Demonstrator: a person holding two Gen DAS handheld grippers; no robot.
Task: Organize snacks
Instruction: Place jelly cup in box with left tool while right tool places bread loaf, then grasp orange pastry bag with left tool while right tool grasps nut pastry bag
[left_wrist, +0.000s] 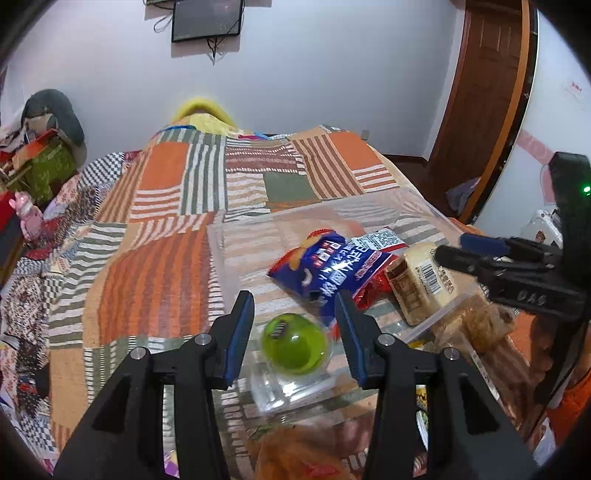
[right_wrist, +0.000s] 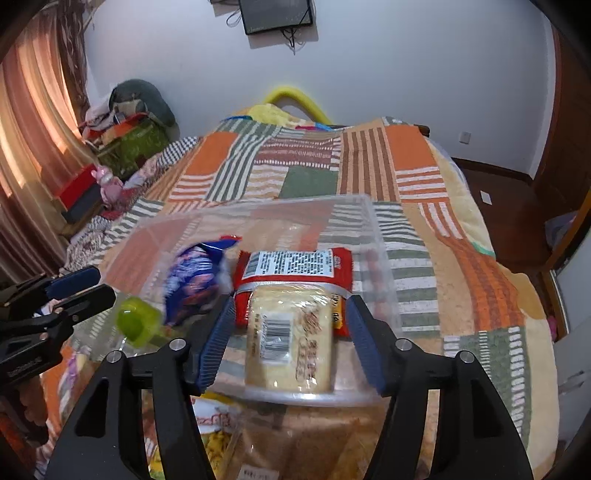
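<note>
- Currently, the left gripper (left_wrist: 295, 317) has its blue-padded fingers spread wide, on either side of a round green jelly cup in a clear wrapper (left_wrist: 294, 343); neither pad touches it.
- That green cup lies at the near left corner of a clear plastic storage bin (right_wrist: 373, 221) resting on a patchwork striped blanket (left_wrist: 159, 221).
- Inside the bin, a blue-and-red crinkled snack bag (left_wrist: 328, 266) sits just beside a red flat packet with a white label (right_wrist: 295, 266).
- The right gripper (right_wrist: 290, 328) is likewise spread apart, flanking a pale yellow wrapped cake with a barcode (right_wrist: 288, 332), gripping nothing.
- More snack packets (right_wrist: 218, 439) lie on the blanket, outside the bin's near wall.
</note>
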